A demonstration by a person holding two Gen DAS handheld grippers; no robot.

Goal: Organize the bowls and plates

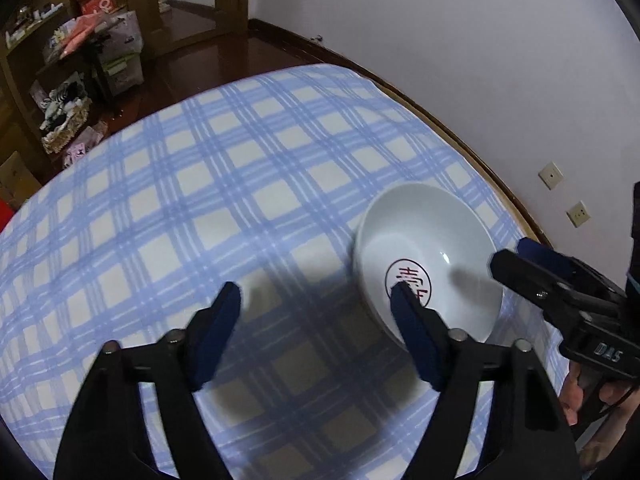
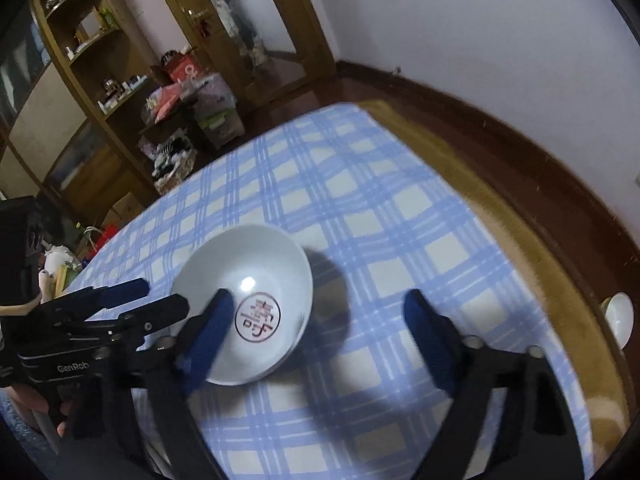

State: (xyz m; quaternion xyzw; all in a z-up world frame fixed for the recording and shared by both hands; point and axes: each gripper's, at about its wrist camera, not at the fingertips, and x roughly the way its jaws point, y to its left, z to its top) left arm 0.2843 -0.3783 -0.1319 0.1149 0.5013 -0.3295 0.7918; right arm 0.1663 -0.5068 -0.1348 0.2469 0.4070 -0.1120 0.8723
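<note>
My left tongs [image 1: 316,294] hanging open over the white bowl [image 1: 428,256], my right tongs [image 2: 318,302] open too, bowl sitting on the checked desk [image 1: 200,200]; nothing being gripped

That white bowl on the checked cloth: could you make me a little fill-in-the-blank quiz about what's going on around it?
1. The bowl has a round ____ emblem at its bottom.
2. The tablecloth is checked white and ____.
3. The bowl holds ____ food.
4. Both the left gripper and the right gripper have their jaws ____.

Missing words: red; blue; no; open
</note>
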